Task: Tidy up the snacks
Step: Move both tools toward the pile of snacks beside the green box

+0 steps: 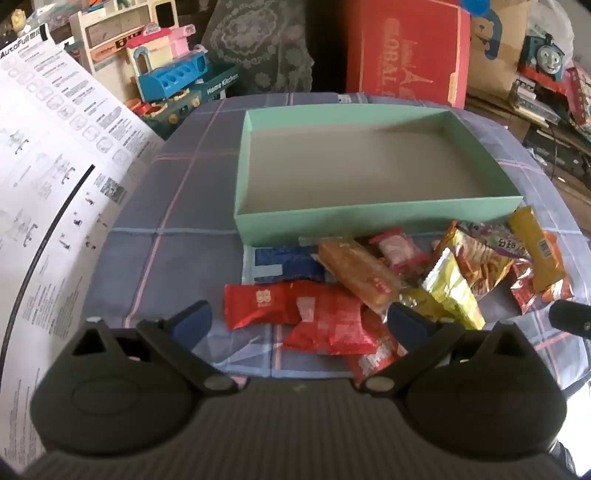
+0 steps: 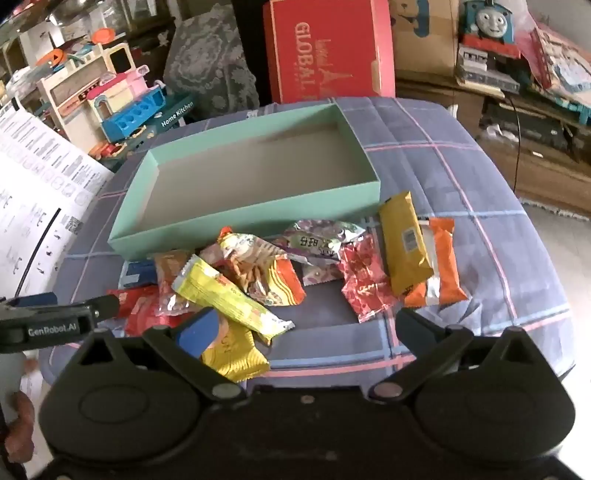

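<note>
Toys and cartons crowd the room behind: a Home Kitchen playset (image 1: 173, 77), a red carton marked GLOBAL (image 1: 404, 55), a blue toy engine (image 2: 489, 20). Nearer, a plaid cloth (image 2: 461, 177) covers the worktop, and on it sits a shallow mint-green box (image 1: 376, 218), empty, its floor bare.

The snacks lie loose on the cloth just in front of the box's near wall, some overlapping. I can pick out two red packets (image 1: 266, 304), a clear-wrapped cake bar (image 1: 358, 277), a blue packet (image 1: 288, 262) partly under it, a yellow-green stick pack (image 2: 229, 299), an orange crisp bag (image 2: 266, 269), a mustard-yellow bar (image 2: 402, 240) resting on an orange-and-white packet (image 2: 443, 266), and a crinkled red foil sachet (image 2: 364, 280).

My left tongs (image 1: 301, 319) hang wide open over the red packets, gripping nothing; my right tongs (image 2: 301, 328) are just as wide, empty, above the yellow-green stick pack and a gap of cloth.

I judge all of these light, and the film wrappers slick and crackly, likely to slide out of a shallow pinch. The crisp bag looks puffy and its contents will crush, so I would take it by the crimped end seal. The cake bar looks soft; a gentle hold across its middle should do. The bars seem firmer, and I'd take them across the narrow width. Overlapped ones may drag a neighbour along.
</note>
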